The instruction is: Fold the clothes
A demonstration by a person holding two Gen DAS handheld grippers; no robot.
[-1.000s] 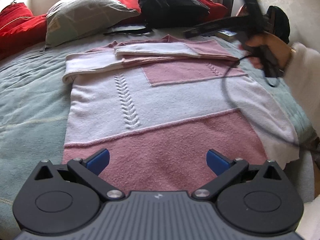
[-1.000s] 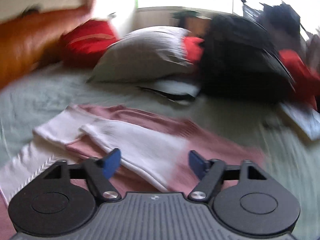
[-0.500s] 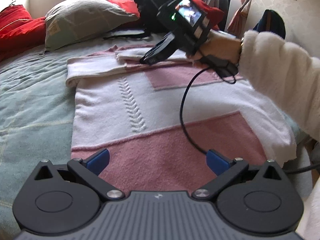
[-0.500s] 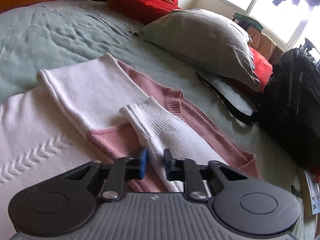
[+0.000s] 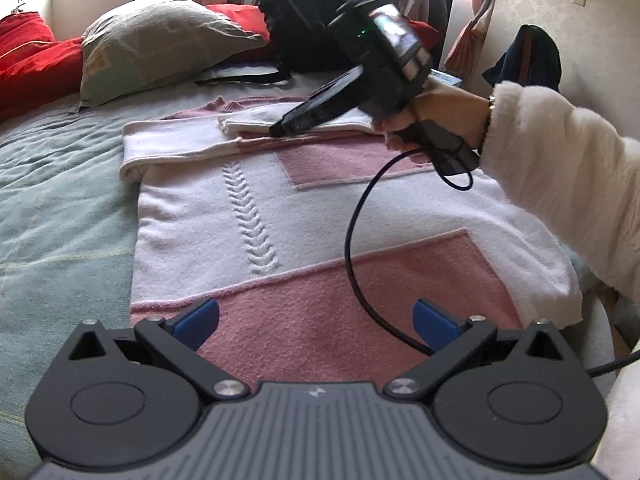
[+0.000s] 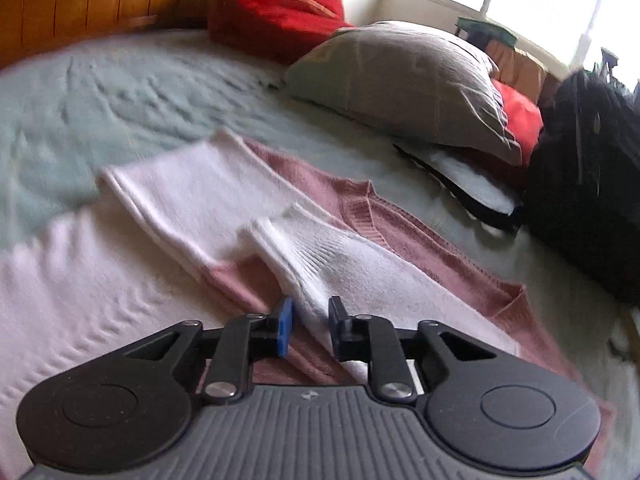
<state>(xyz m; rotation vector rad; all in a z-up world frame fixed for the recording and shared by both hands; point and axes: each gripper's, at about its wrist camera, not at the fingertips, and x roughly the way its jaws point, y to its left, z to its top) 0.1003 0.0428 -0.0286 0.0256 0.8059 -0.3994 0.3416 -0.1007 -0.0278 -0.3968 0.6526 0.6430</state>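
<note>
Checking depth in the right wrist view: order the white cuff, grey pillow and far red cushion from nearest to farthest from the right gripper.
1. White cuff: just ahead of the right gripper, its sleeve running back between the fingers.
2. Grey pillow: farther up the bed, ahead and to the right.
3. Red cushion: farthest, by the headboard, upper left of the pillow.

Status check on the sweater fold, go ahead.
Left gripper open above the hem. Right gripper shut on white sleeve. Sweater flat on bed, sleeves folded in. Cable trails across it.
</note>
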